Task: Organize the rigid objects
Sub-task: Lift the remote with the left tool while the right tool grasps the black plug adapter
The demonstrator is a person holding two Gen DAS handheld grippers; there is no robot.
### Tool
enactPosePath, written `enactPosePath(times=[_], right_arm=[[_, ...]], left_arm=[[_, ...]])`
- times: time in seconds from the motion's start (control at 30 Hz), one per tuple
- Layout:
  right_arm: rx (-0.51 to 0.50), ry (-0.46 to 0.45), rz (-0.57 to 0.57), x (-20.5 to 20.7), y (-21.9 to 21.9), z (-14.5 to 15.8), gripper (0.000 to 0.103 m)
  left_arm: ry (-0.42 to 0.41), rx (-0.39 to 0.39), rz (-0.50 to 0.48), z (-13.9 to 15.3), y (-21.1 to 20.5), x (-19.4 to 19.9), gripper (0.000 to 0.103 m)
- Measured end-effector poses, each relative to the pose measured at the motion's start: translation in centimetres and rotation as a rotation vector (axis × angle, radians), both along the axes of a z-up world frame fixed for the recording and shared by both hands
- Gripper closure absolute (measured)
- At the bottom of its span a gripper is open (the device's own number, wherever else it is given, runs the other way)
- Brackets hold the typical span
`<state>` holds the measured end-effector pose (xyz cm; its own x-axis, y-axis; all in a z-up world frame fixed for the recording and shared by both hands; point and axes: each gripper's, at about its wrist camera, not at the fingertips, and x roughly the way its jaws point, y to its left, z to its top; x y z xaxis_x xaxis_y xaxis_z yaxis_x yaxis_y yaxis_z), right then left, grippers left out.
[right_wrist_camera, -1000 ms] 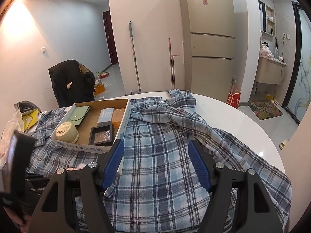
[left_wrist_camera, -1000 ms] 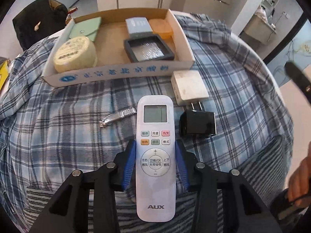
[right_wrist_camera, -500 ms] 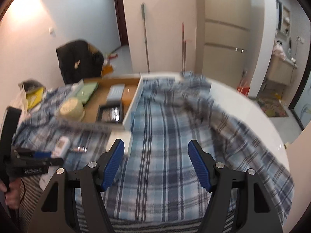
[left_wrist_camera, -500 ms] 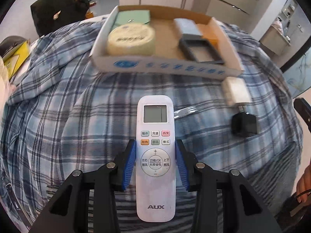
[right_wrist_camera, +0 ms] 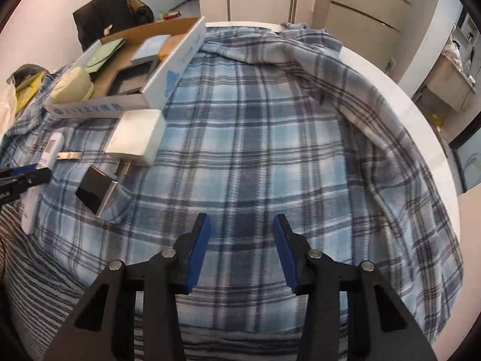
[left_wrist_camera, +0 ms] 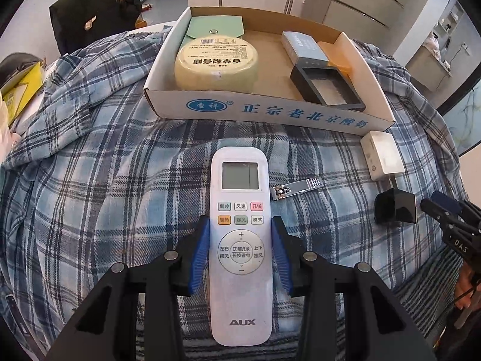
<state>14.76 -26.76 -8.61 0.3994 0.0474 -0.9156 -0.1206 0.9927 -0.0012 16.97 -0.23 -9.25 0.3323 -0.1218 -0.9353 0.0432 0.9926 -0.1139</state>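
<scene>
My left gripper point(left_wrist_camera: 240, 225) is shut on a white AUX remote point(left_wrist_camera: 240, 180), held above the plaid cloth in front of the cardboard box point(left_wrist_camera: 270, 111). The box holds a round yellow tin point(left_wrist_camera: 216, 63), a green pouch point(left_wrist_camera: 215, 27), a grey case point(left_wrist_camera: 303, 45), an orange case point(left_wrist_camera: 333, 54) and a black tray point(left_wrist_camera: 327, 85). On the cloth lie a nail clipper point(left_wrist_camera: 297, 188), a white adapter point(left_wrist_camera: 383, 156) and a black adapter point(left_wrist_camera: 395, 206). My right gripper point(right_wrist_camera: 242, 222) points down at bare cloth; its jaws are closing with nothing between them. The black adapter point(right_wrist_camera: 96, 191) lies to its left.
The plaid cloth point(right_wrist_camera: 270, 150) covers a round white table point(right_wrist_camera: 421, 105), whose edge shows at the right. A dark chair with a bag point(left_wrist_camera: 90, 12) stands behind the box. Yellow packaging point(left_wrist_camera: 21, 87) sits at the far left. A fridge and cabinets line the back wall.
My left gripper carried the remote leftward, so the box now sits straight ahead and nearer. The right gripper dropped and tipped down toward the cloth, and its jaws narrowed.
</scene>
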Motion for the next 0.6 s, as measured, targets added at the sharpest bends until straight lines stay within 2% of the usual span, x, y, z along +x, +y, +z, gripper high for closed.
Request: enactPosePath(times=[0.1, 0.2, 0.23, 0.3, 0.37, 0.4, 0.43, 0.5, 0.6], right_arm=[[0.013, -0.007, -0.038, 0.3, -2.0, 0.1, 0.060], [-0.033, -0.007, -0.059, 0.1, -3.3, 0.3, 0.060], [-0.043, -0.006, -0.059, 0.1, -3.7, 0.3, 0.059], [-0.055, 0.004, -0.081, 0.2, -4.6, 0.4, 0.057], [-0.103, 0.027, -0.153, 0.6, -5.1, 0.6, 0.058], [-0.092, 0.028, -0.188, 0.5, -5.4, 0.9, 0.064], [-0.032, 0.019, -0.196, 0.4, -5.3, 1.5, 0.064], [0.097, 0.032, -0.149, 0.0, -4.0, 2.6, 0.064], [0.188, 0.032, -0.061, -0.6, -0.1, 3.9, 0.063]], left_arm=[[0.015, -0.037, 0.018, -0.1, 0.1, 0.6, 0.061], [0.065, -0.127, 0.019, 0.3, 1.2, -0.1, 0.061], [0.059, -0.138, 0.016, 0.6, 1.4, -0.3, 0.061], [0.005, -0.108, 0.008, 1.7, 1.5, -1.0, 0.061], [-0.034, -0.084, 0.016, 2.6, 1.7, -1.4, 0.061], [-0.045, -0.087, 0.017, 3.1, 1.8, -1.5, 0.061], [-0.053, -0.092, 0.016, 3.5, 1.8, -1.5, 0.061], [-0.083, -0.086, 0.020, 4.3, 1.8, -1.7, 0.061], [-0.158, -0.041, 0.029, 5.2, 1.8, -2.2, 0.061]])
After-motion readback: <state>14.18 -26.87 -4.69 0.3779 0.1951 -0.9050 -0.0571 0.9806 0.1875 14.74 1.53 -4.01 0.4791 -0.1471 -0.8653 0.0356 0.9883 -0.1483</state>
